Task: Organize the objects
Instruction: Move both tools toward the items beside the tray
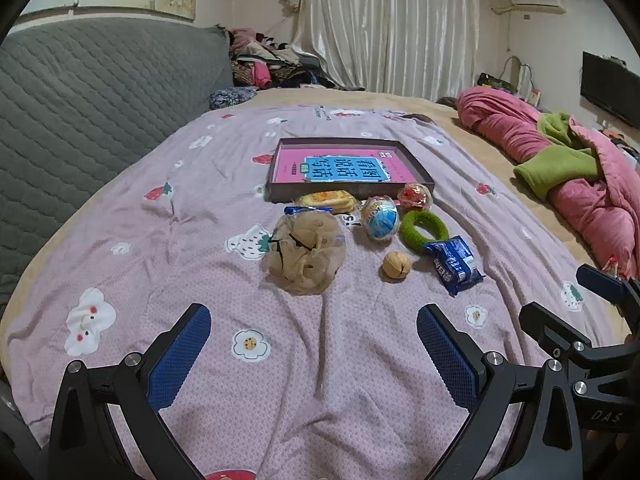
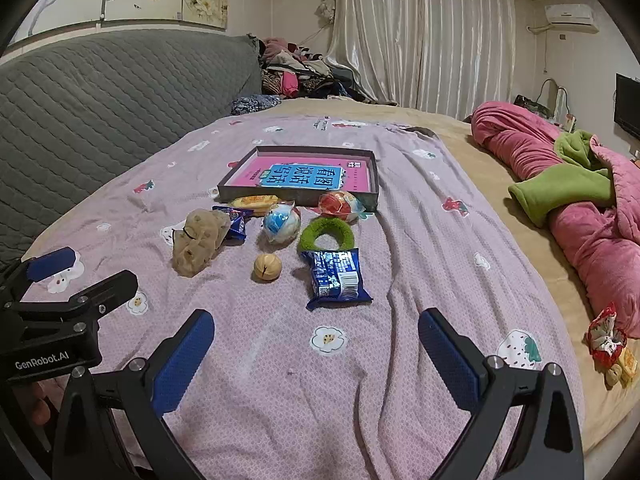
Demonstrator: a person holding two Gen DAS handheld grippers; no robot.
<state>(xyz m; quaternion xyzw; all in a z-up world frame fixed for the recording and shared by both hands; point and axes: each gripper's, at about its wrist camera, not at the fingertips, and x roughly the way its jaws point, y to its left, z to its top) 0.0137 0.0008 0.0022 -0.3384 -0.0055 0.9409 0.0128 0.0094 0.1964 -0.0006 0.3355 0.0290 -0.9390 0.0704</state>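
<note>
A shallow dark tray [image 1: 280,194] [image 2: 376,176] holding a pink and blue book [image 1: 344,168] [image 2: 304,176] lies on the lilac bedspread. In front of it lie a beige mesh pouf [image 1: 304,256] [image 2: 198,246], a yellow snack pack [image 1: 326,201] [image 2: 256,201], a small blue wrapper [image 1: 306,209] [image 2: 236,224], a blue-white ball [image 1: 380,218] [image 2: 281,222], a red ball [image 1: 414,196] [image 2: 338,204], a green ring [image 1: 424,230] [image 2: 326,236], a walnut [image 1: 396,265] [image 2: 267,267] and a blue biscuit pack [image 1: 454,266] [image 2: 336,280]. My left gripper [image 1: 314,356] and right gripper [image 2: 316,356] hover open and empty, short of the objects.
A grey quilted headboard [image 1: 88,92] rises on the left. A pink and green blanket [image 1: 568,168] [image 2: 580,200] is bunched on the right side of the bed. A red wrapped item [image 2: 606,340] lies near the bed's right edge. Clothes [image 1: 268,60] are piled at the back.
</note>
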